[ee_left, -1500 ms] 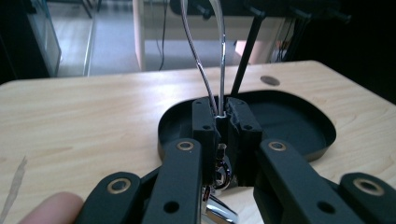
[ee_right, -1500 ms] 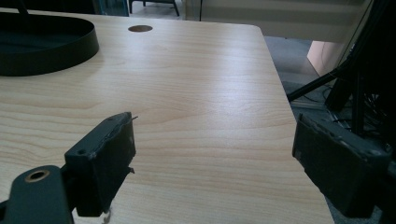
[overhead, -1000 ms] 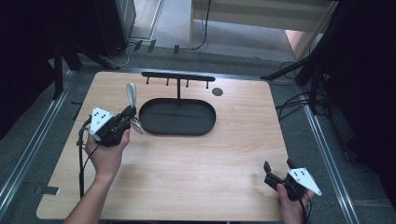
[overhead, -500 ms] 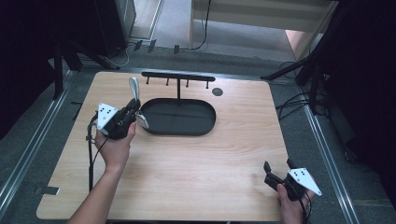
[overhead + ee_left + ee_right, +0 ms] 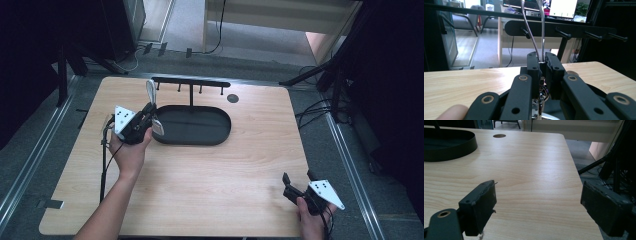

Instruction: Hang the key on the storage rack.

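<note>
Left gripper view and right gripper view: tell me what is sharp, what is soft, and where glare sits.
Left gripper view: the left claw and the metal utensil it clamps are fairly sharp, the bright screens behind washed out. Right gripper view: the near right claw pads are soft, and a pale sheen lies on the table. High view: table evenly lit, surroundings dark.

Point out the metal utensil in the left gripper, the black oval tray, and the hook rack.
metal utensil [image 5: 542,30], left gripper view, on its shiny handle loop above the fingers.
black oval tray [image 5: 200,141], high view, on its near rim.
hook rack [image 5: 190,82], high view, on its top bar.
</note>
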